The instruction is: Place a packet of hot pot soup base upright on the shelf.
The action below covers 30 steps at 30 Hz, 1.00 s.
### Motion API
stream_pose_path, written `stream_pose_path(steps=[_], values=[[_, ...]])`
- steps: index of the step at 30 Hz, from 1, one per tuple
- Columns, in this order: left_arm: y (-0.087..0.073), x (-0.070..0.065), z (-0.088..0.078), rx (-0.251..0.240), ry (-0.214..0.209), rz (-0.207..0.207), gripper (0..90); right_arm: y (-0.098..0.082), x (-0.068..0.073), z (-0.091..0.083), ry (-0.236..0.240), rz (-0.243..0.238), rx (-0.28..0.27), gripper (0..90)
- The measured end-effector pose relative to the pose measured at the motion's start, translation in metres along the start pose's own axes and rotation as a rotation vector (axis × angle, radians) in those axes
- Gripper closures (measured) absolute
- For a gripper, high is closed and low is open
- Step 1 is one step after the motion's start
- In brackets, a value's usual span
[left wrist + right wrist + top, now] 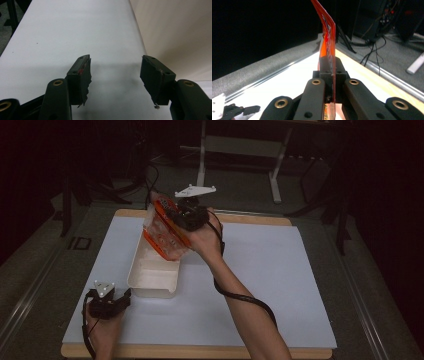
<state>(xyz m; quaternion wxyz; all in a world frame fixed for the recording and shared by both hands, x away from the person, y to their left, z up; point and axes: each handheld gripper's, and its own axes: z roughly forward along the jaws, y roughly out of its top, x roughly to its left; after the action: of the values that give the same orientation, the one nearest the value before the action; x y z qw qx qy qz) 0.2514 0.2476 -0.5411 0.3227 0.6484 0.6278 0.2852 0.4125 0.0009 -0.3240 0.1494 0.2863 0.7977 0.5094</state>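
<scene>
Orange packet point(165, 234), tilted, above white tray point(150, 280)

No legible text, even on orange packet point(165, 232).

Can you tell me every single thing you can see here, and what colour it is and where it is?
Snack bag: one, orange and clear, pinched in the right gripper above the bin.
Bin: one, white, long and open-topped, on the left half of the table.
Table: one, white top with a wooden edge, in the middle.
Desk frame: one, pale, on the floor behind the table.
Left gripper: one, black, jaws apart, low beside the bin's near end.
Right gripper: one, black, clamped on the bag's edge.
Forearms: two, entering from the bottom edge.
</scene>
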Motion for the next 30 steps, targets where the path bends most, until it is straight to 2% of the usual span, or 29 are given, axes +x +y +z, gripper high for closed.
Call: stream_pose_path(steps=[8,10,16,19,21,24,27,29,30], values=[[0.0,0.0,0.0,-0.001,-0.002,-0.007,42.0,-0.007,0.001,0.026,-0.002,-0.01,0.08,89.9],[0.0,0.001,0.0,-0.001,-0.003,-0.008,42.0,-0.007,0.0,0.03,0.009,0.012,0.082,89.9],[0.0,0.0,0.0,-0.002,-0.002,-0.007,42.0,-0.008,-0.003,0.04,0.011,0.031,0.118,89.8],[0.0,0.001,0.0,-0.001,-0.004,-0.01,42.0,-0.01,-0.01,0.046,0.054,0.106,0.112,89.9],[0.0,0.001,0.0,0.0,-0.004,-0.009,42.0,-0.009,-0.011,0.049,0.042,0.106,0.123,89.9],[0.0,0.0,0.0,0.002,-0.005,-0.006,42.0,-0.007,-0.015,0.053,0.052,0.137,0.136,89.9],[0.0,0.001,0.0,0.0,-0.004,-0.007,42.0,-0.006,-0.016,0.057,0.055,0.144,0.145,89.9],[0.0,0.001,0.0,0.0,-0.006,-0.012,41.9,-0.006,-0.019,0.064,0.076,0.192,0.162,89.9],[0.0,0.001,0.0,0.0,-0.007,-0.011,41.9,-0.007,-0.019,0.066,0.067,0.202,0.17,89.9]])
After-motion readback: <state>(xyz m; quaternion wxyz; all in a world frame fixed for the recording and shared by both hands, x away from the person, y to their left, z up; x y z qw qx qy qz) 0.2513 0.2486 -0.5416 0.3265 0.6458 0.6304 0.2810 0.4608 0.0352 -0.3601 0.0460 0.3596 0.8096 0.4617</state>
